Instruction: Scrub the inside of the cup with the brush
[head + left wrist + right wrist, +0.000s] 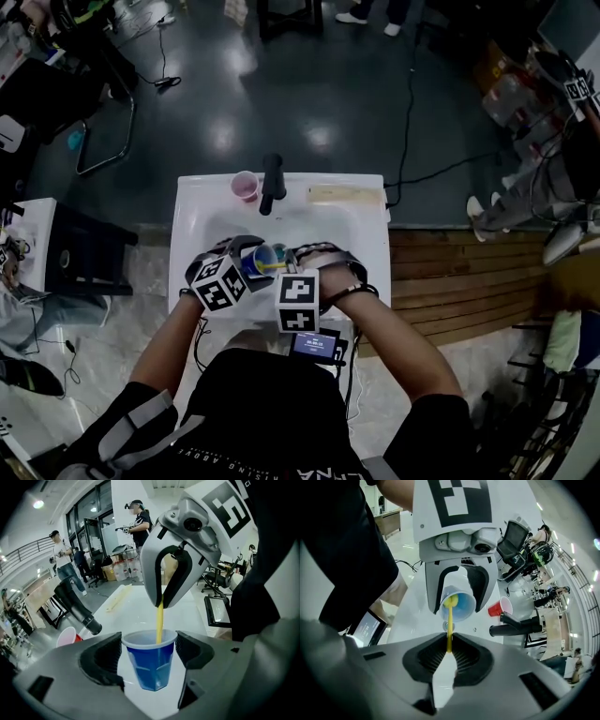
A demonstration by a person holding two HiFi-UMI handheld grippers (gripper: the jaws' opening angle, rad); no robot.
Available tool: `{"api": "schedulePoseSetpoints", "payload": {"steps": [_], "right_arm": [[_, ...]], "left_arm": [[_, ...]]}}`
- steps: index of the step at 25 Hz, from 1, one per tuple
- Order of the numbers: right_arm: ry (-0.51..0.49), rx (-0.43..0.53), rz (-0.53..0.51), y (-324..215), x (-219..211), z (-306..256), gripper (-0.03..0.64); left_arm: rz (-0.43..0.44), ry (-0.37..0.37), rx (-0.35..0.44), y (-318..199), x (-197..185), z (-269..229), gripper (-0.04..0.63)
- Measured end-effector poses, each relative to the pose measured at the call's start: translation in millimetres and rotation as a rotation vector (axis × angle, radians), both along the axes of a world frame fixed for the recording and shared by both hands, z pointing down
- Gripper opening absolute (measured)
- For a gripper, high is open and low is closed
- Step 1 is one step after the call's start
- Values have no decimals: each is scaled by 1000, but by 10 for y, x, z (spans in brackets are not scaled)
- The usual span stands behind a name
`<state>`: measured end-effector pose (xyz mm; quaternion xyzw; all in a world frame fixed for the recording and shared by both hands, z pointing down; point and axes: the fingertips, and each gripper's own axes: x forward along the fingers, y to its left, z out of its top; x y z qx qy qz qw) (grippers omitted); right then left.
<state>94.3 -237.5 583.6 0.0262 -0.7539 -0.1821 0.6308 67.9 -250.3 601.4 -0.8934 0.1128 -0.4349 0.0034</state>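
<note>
Over the surface (367, 236), the left claw (149, 654) is clamped on an upright cup (152, 667), the right claw (449, 651) on a brush (449, 627) aimed down inside.

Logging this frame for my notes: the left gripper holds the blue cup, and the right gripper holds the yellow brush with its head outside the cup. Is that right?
Not quite: the head of the yellow brush is inside the blue cup, as the right gripper view shows. The rest stands: the left gripper holds the cup, the right gripper holds the brush.
</note>
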Motion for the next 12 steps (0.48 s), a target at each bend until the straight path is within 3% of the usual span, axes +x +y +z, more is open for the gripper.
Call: {"api": "schedulePoseSetpoints", "payload": {"steps": [12], "right_arm": [[48,41,32,-188,133,-43,41]], "left_arm": [[28,-12,-9,61,-15,30,362]]}}
